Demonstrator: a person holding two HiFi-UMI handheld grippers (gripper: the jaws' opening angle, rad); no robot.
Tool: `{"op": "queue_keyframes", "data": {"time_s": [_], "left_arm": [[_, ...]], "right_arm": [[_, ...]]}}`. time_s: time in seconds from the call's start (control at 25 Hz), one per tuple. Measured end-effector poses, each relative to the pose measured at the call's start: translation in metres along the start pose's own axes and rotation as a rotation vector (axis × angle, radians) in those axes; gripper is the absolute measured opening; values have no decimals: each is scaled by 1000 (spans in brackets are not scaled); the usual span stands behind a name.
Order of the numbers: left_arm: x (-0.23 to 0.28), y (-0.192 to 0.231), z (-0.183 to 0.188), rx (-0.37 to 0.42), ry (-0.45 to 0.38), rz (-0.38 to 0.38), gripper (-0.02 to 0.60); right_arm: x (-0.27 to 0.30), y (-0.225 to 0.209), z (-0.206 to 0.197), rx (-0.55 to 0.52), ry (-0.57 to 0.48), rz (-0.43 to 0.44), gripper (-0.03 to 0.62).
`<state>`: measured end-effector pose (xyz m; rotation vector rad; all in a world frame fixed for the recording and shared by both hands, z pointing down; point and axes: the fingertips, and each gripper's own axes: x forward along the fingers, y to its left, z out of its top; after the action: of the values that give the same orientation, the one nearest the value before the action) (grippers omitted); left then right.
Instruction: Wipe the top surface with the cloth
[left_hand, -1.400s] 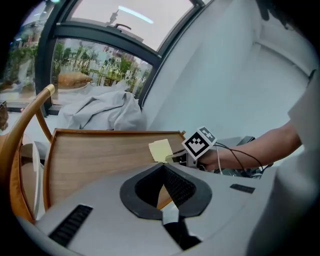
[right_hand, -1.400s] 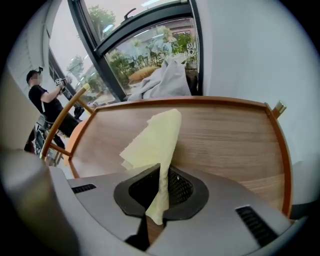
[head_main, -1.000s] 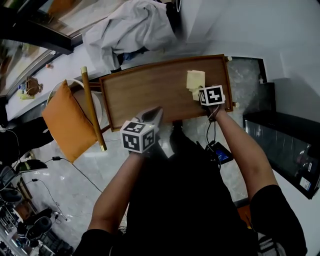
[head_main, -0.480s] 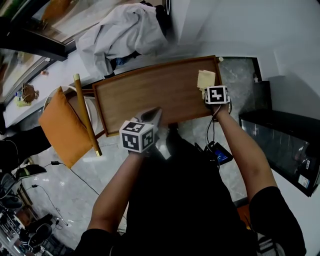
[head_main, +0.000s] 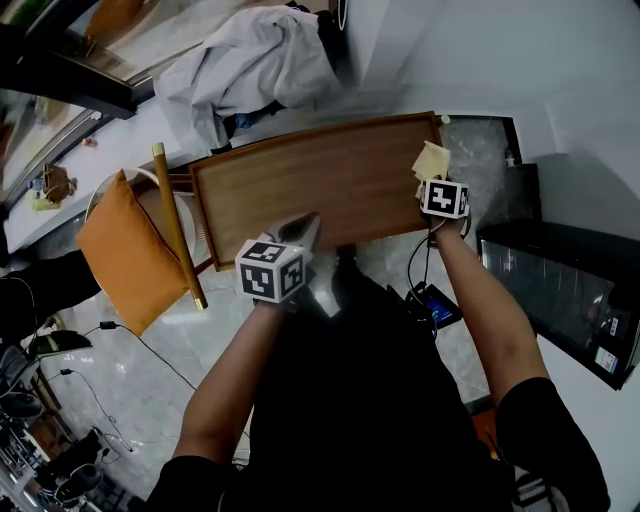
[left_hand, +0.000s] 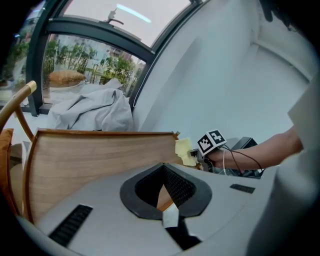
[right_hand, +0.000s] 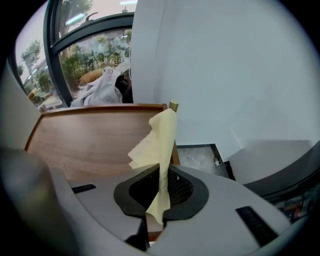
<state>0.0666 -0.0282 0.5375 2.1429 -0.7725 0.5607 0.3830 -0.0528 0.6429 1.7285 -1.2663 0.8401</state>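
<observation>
Cloth (head_main: 432, 160): yellow, at the far right corner of the wooden worktop (head_main: 300, 185). It's pinched in your right tongs (head_main: 430, 180), which are clenched on its lower edge, so the rest stands up loose past the jaws in the right gripper view. In the head view it sits over the corner rim, touching or just above, can't tell which. Your left tongs (head_main: 305, 232) are closed with nothing in them, tip at the near edge mid-worktop. They're likely just parked there while the other hand wipes. Gripping by one edge leaves a free flap to drag on the wood. My read: the wipe is at the right end, with the bare stretch to the left yet to cover. An orange cushion (head_main: 125, 250) sits on the chair left of the worktop, and a grey sheet (head_main: 255, 60) is heaped beyond the far side.
</observation>
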Motion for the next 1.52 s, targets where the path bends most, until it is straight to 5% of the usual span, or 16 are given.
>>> {"op": "queue_keyframes", "data": {"time_s": [0.36,0.68,0.96,1.24,1.52], "left_arm": [[-64,45,7,-25,-55,66,9],[-144,99,5,-76,-124,144,9],[-184,126,-17,-102,-124,152,9],[-198,127,-39,-77,-74,112,9],[-210,139,-47,-62,-53,100,9]], "right_arm": [[-53,143,48,22,-182,288,32],[-109,333,45,-100,-157,610,32],[-141,452,17,-180,-108,809,32],[-149,529,-11,-211,7,928,32],[-134,556,-36,-286,84,861,32]]}}
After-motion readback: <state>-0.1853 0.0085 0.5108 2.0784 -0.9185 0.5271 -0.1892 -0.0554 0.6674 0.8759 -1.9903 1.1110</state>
